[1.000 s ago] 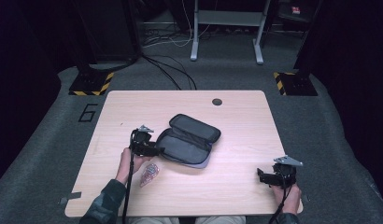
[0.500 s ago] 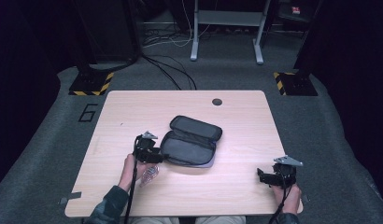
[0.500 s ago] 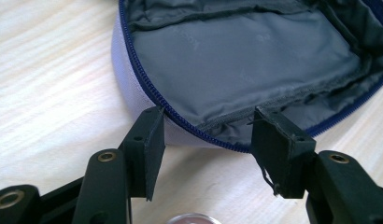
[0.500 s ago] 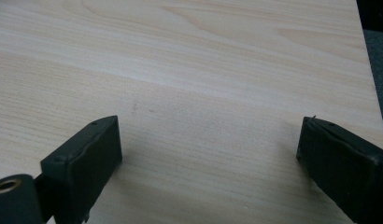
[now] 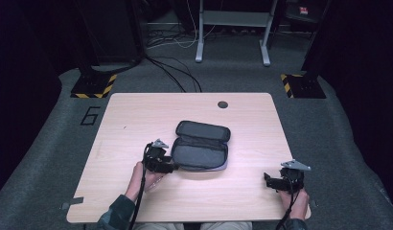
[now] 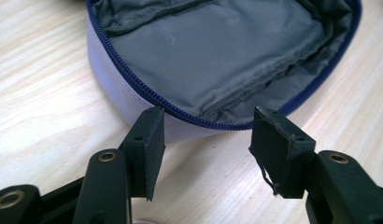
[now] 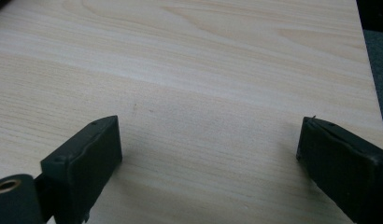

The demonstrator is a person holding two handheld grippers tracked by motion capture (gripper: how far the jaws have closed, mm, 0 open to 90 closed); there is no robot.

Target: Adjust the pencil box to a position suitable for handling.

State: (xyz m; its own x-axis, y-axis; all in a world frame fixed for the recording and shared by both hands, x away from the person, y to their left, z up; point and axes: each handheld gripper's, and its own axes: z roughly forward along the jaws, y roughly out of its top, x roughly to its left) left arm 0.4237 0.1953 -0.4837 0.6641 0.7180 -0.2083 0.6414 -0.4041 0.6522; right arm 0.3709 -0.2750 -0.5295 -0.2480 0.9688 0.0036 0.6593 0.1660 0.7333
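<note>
An open grey zip pouch (image 5: 202,151) with a blue zipper lies near the middle of the wooden table (image 5: 137,120), lid folded back. My left gripper (image 5: 171,165) is at the pouch's left end, pointing into it. In the left gripper view its jaws stand apart at the near rim of the pouch (image 6: 217,51), with nothing between the left gripper's (image 6: 206,121) pads. My right gripper (image 5: 267,179) rests at the table's front right, apart from the pouch. The right gripper (image 7: 208,140) is open wide over bare wood.
A round cable hole (image 5: 223,104) is at the table's far edge. Dark carpet surrounds the table, with cables (image 5: 178,76) and a metal stand (image 5: 233,28) beyond it. The table's right edge (image 7: 367,60) lies close to my right gripper.
My left gripper has moved right and slightly nearer, up to the left end of the pouch. The right gripper has kept still.
</note>
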